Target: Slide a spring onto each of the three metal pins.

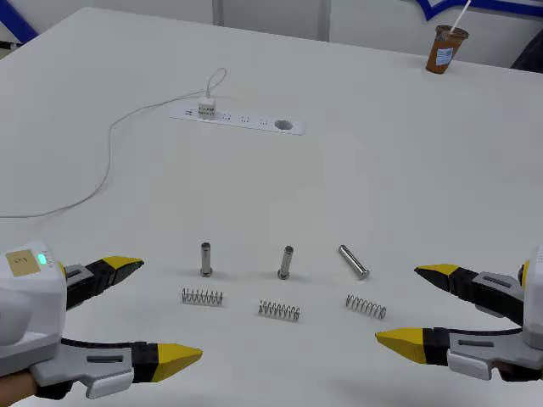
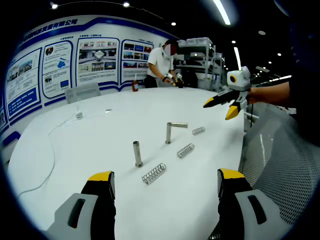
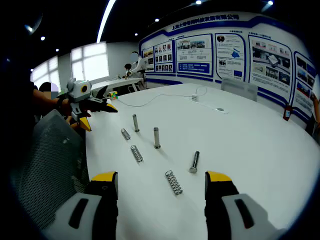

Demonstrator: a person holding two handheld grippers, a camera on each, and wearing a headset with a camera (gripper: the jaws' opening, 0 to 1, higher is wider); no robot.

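Three metal pins sit in a row on the white table: the left pin [image 1: 205, 259] and middle pin [image 1: 286, 262] stand upright, the right pin [image 1: 353, 262] lies on its side. In front of each lies a spring: left spring [image 1: 202, 297], middle spring [image 1: 279, 310], right spring [image 1: 366, 306]. My left gripper [image 1: 161, 309] is open at the lower left, apart from the parts. My right gripper [image 1: 409, 305] is open at the lower right, also empty. The left gripper view has the nearest pin [image 2: 136, 153] and spring [image 2: 153, 173]; the right gripper view has the lying pin [image 3: 194, 162] and spring [image 3: 173, 181].
A white power strip [image 1: 237, 119] with a plug and a cable [image 1: 102, 174] lies at the back of the table. A brown drink cup with a straw [image 1: 445, 47] stands at the far right. Another person works at a far table [image 2: 160, 67].
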